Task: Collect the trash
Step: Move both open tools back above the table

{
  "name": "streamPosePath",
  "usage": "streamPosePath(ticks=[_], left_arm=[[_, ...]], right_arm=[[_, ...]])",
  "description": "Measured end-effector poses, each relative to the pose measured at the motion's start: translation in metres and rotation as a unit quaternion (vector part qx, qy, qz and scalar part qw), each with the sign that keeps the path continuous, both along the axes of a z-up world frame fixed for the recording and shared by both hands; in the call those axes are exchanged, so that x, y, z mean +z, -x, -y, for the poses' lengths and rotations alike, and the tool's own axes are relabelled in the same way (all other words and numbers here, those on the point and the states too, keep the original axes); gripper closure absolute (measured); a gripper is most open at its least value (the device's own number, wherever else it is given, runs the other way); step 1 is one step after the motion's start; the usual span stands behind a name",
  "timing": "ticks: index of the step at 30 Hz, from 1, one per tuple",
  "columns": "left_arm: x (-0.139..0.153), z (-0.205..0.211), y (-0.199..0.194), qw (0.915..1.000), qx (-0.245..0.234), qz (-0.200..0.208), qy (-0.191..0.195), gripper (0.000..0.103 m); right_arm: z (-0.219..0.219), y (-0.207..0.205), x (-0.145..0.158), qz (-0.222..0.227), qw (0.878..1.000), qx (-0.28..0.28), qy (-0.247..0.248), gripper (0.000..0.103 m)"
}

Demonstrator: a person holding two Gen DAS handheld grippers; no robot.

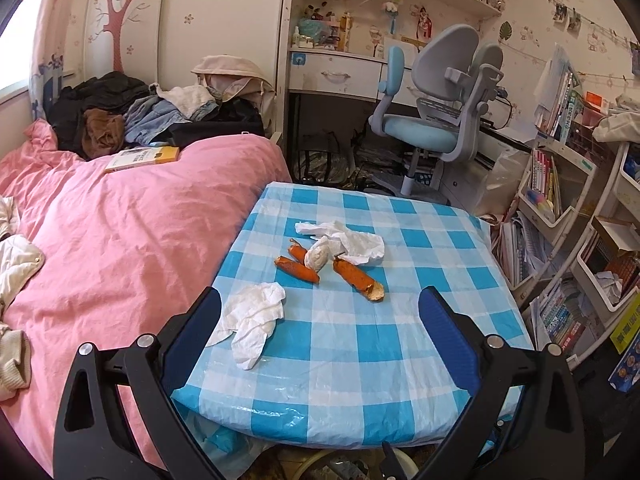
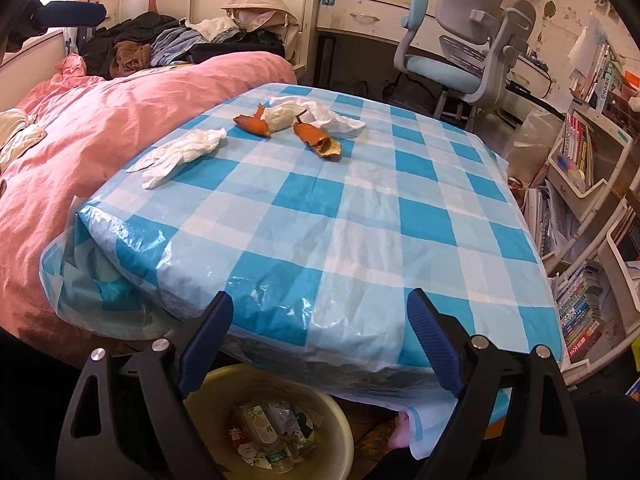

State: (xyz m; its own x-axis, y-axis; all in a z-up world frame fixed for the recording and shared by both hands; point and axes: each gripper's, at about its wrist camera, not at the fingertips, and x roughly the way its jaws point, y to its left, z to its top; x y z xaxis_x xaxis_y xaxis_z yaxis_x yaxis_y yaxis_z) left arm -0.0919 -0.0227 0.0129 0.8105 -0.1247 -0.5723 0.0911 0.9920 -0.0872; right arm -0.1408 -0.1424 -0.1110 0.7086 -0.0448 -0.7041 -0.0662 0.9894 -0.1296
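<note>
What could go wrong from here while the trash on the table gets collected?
The orange peels lie against the far tissue; a grab there may catch only part and scatter the rest. The near tissue sits near the table's bedside edge and could be pushed onto the pink blanket. The bin sits partly under the table, so drops may miss.

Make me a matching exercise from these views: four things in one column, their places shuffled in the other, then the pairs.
Things:
1. book
2. peels
3. bin
4. chair

Places:
A. by the desk
B. on the checked table
C. on the pink bed
D. on the floor under the table's near edge

Pairs: 1-C, 2-B, 3-D, 4-A
</note>
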Motion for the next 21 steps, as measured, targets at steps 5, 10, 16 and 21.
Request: streamPosePath(ticks=[5,10,16,21], left_arm=[[-0.0003,0.0,-0.0001,1.0,0.001,0.0,0.001,0.007],[0.0001,0.0,0.0002,1.0,0.0,0.0,-0.001,0.007],[-0.0001,-0.0021,0.0003,1.0,-0.001,-0.003,-0.007,0.007],[0.0004,-0.0015,0.0001,1.0,-0.002,-0.004,-0.007,0.007]], right_arm=[[-0.002,-0.0002,0.0004,-0.001,1.0,0.001,-0.001,0.018],[-0.0012,-0.0008,-0.0002,-0.002,1.0,-0.005,-0.006,0.017],[0.0001,-0.0025,-0.0018,-0.004,1.0,-0.007,-0.012,0.015],[0.0009,-0.004,-0.002,-0.003,1.0,-0.008,-0.015,0.015]])
